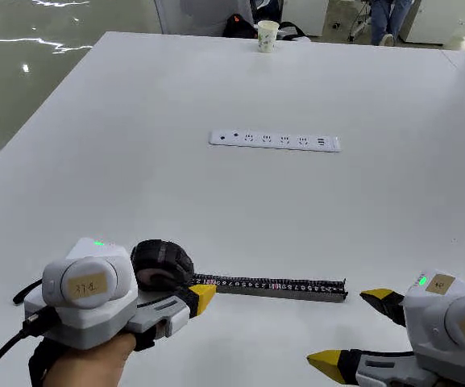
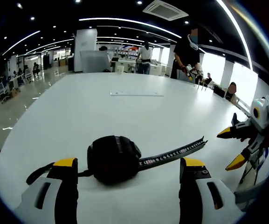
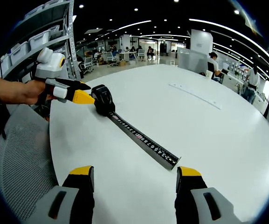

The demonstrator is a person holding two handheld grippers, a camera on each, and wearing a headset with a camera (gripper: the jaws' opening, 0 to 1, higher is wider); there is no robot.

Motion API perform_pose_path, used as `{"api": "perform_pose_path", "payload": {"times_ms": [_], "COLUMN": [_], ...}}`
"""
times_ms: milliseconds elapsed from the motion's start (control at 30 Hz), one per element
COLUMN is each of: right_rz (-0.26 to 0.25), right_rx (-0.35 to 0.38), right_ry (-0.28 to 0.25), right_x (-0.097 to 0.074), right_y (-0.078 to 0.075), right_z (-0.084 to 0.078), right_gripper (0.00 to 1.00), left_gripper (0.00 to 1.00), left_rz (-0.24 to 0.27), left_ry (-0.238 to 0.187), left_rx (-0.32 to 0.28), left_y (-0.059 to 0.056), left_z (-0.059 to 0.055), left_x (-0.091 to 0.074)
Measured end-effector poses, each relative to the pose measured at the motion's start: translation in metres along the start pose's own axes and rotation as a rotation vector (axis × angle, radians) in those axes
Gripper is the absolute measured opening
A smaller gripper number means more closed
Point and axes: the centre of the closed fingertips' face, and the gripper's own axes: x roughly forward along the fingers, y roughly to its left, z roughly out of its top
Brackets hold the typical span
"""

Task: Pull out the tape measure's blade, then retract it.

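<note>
While the black round tape measure case (image 1: 162, 264) sits on the white tabletop (image 1: 135, 161) at about 7 o'clock in the head view, its dark numbered blade (image 1: 272, 286) lies drawn out flat, running toward 3 o'clock. The left claw (image 1: 185, 292) is spread. In the left gripper view its yellow-tipped jaws stand either side of the case (image 2: 114, 158) with a gap showing on both sides, so the left claw (image 2: 128, 163) frames the case and does not pinch it. The right claw (image 1: 349, 326), at 5 o'clock in the head view, is also spread and holds nothing. The blade's free end stops just short of its upper jaw tip. In the right gripper view the blade (image 3: 143, 140) runs from the case (image 3: 103, 99) at 10 o'clock down to just ahead of the right claw (image 3: 135, 171), near the jaw at 5 o'clock and apart from it. A white power strip (image 1: 274, 141) lies well beyond the blade toward 12 o'clock, with a paper cup (image 1: 267, 35) at the tabletop's far edge.
</note>
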Motion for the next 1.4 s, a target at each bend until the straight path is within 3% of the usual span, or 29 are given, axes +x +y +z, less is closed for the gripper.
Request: {"api": "perform_pose_path", "payload": {"times_ms": [867, 1400], "right_rz": [0.071, 0.128], "right_rx": [-0.098, -0.210], "right_ry": [0.090, 0.147], "right_x": [0.012, 0.023], "right_y": [-0.028, -0.050], "right_z": [-0.008, -0.011], "right_gripper": [0.58, 0.48], "left_gripper": [0.75, 0.68], "left_rz": [0.044, 0.066], "left_ry": [0.029, 0.052], "left_rx": [-0.041, -0.043], "left_y": [0.013, 0.018], "left_z": [0.000, -0.001], "left_x": [0.019, 0.029]}}
